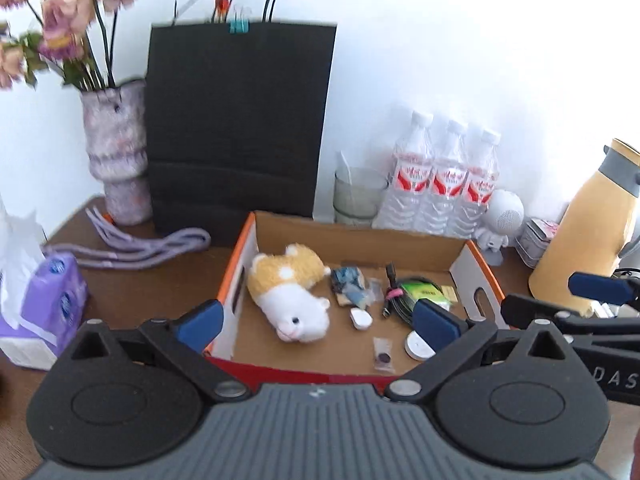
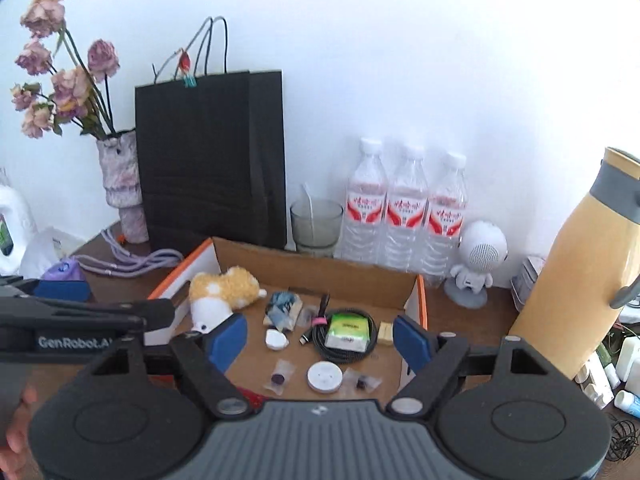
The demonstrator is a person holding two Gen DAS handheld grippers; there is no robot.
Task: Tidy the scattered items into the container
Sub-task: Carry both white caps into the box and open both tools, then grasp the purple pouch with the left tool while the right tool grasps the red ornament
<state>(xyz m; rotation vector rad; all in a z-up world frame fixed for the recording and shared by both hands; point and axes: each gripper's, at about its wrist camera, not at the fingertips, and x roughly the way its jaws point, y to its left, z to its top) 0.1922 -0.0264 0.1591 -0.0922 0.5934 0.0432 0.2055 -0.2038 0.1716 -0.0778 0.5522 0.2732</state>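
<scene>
An open cardboard box [image 1: 352, 240] with orange edges stands on the brown table; it also shows in the right wrist view [image 2: 316, 272]. In it lie a yellow-and-white plush toy [image 1: 292, 292] [image 2: 224, 292], a coiled black cable [image 2: 352, 348], a green packet [image 2: 347, 330], a white round disc [image 2: 325, 377], a small white case [image 2: 276, 339] and small clear bags [image 2: 280, 376]. My left gripper [image 1: 316, 320] is open and empty above the box's near edge. My right gripper [image 2: 320, 338] is open and empty over the box, to the right of the left one.
Behind the box stand a black paper bag [image 1: 240, 128], a vase of dried flowers [image 1: 116, 152], a glass [image 1: 356, 196], three water bottles [image 1: 444, 184], a white robot figure [image 2: 476, 264] and a yellow thermos [image 2: 576, 280]. A purple cord [image 1: 132, 244] and tissue pack [image 1: 44, 304] lie at left.
</scene>
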